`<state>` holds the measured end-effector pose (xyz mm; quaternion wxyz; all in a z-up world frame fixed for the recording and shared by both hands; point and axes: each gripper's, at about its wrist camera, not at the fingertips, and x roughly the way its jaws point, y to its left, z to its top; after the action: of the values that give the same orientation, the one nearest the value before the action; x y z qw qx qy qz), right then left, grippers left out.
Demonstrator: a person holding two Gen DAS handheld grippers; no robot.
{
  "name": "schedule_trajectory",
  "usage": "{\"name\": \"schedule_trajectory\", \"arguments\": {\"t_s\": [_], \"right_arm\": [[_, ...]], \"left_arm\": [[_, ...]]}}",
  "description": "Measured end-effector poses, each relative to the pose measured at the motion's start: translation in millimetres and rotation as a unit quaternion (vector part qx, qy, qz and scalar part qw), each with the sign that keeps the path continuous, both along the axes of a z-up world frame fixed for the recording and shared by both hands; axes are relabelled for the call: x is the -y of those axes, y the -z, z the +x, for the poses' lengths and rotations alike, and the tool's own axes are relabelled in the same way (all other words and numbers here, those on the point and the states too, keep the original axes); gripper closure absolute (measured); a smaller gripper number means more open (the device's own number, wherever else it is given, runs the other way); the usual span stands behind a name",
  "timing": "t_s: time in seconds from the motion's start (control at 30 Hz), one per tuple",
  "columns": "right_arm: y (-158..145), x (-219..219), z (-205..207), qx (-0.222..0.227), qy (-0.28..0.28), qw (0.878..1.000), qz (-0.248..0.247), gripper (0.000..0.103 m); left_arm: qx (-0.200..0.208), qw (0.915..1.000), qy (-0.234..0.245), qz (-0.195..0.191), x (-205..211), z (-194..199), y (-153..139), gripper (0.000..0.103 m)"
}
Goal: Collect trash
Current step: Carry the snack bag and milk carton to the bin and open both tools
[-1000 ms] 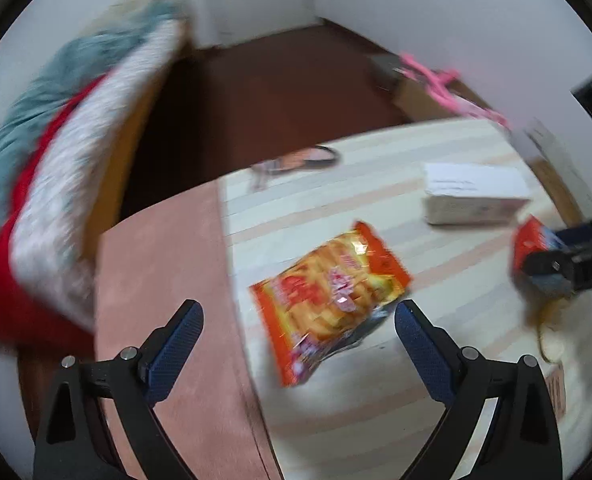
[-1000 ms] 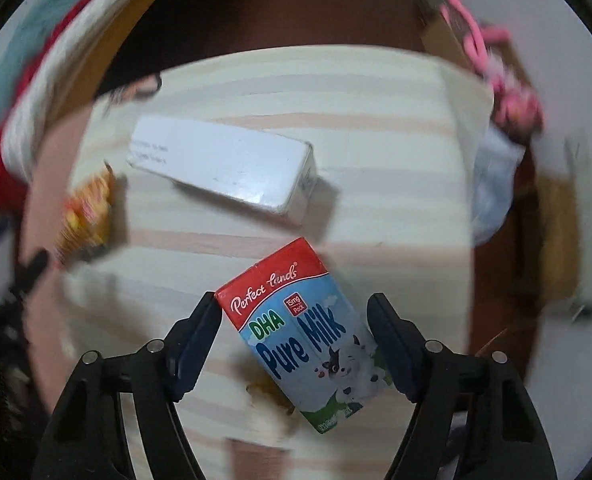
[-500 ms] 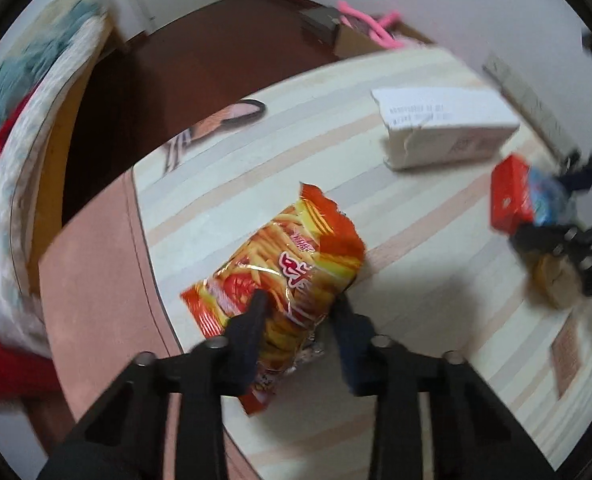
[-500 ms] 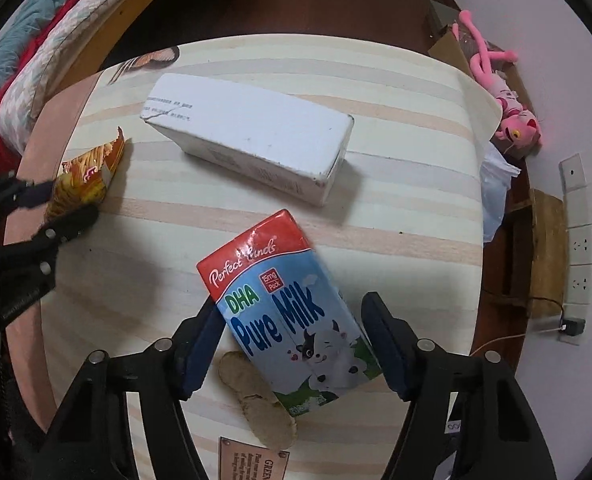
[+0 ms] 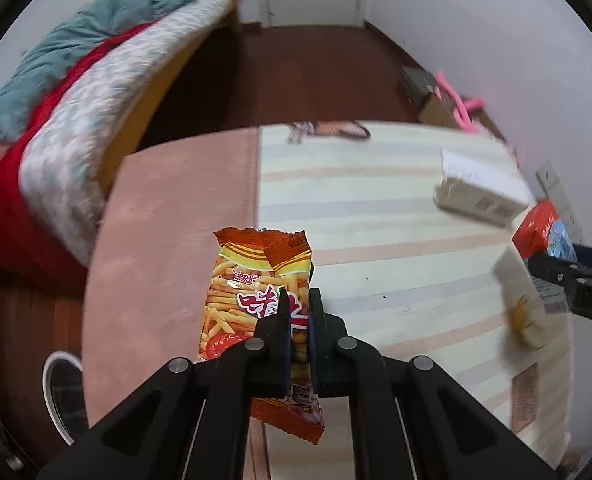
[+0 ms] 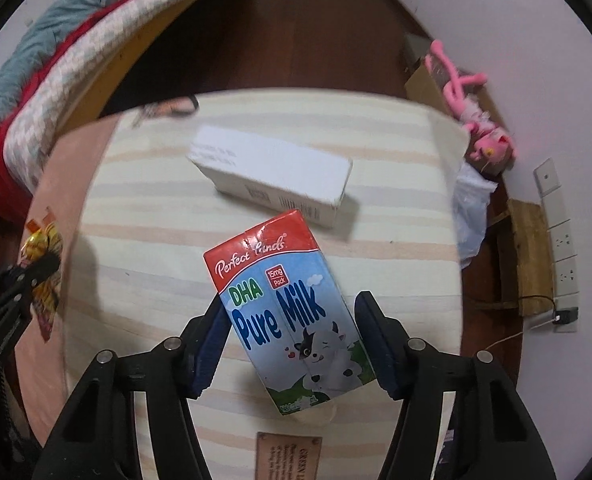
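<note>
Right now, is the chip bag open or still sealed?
Open. The chip bag's top edge is ragged and torn, with a flap folded over. Whether any chips are left inside cannot be told.

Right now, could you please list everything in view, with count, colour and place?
Torn orange fries snack bag: one, pinched in left gripper.
Red-and-blue milk carton: one, between right gripper's closing jaws.
White cardboard box: one, on mat beyond carton.
Cream striped mat: one, under box.
Pink plush toy: one, by wall.
White plastic bag: one, off mat's right edge.
Teal, red, patterned bedding: left.
Left gripper: black, shut.
Right gripper: black.
</note>
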<state>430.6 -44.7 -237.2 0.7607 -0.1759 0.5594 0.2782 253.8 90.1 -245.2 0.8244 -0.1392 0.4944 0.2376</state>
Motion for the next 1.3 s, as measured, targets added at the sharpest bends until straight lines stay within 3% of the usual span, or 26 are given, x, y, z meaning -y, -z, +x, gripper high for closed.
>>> {"name": "schedule_trajectory", "arguments": {"t_s": [0.27,0.57,0.77,0.97,1.13,1.3], "right_arm": [[-45,-5,-54,0.013,0.011,0.998,0.061,0.040],[-87,-37,-157,0.001,-0.026,0.992,0.126,0.041],[-99,-84,-238,-0.016,-0.078,0.985,0.150,0.042],[-94,-147,-317,-0.045,-0.135,0.977,0.157,0.042],[-73,-208,-376,-0.086,-0.175,0.969,0.153,0.042],[-30,-266,-423,-0.133,-0.202,0.962,0.124,0.042]], "left_arm": [[0.048,0.9979,-0.041,0.015,-20,-63,-52,0.099],[0.092,0.9914,-0.081,0.045,-33,-169,-106,0.099],[0.101,0.9849,-0.130,0.053,-63,-248,-117,0.099],[0.099,0.9773,-0.182,0.044,-106,-319,-111,0.099],[0.102,0.9679,-0.230,-0.001,-154,-374,-90,0.099],[0.112,0.9522,-0.258,-0.120,-219,-417,-38,0.099]]}}
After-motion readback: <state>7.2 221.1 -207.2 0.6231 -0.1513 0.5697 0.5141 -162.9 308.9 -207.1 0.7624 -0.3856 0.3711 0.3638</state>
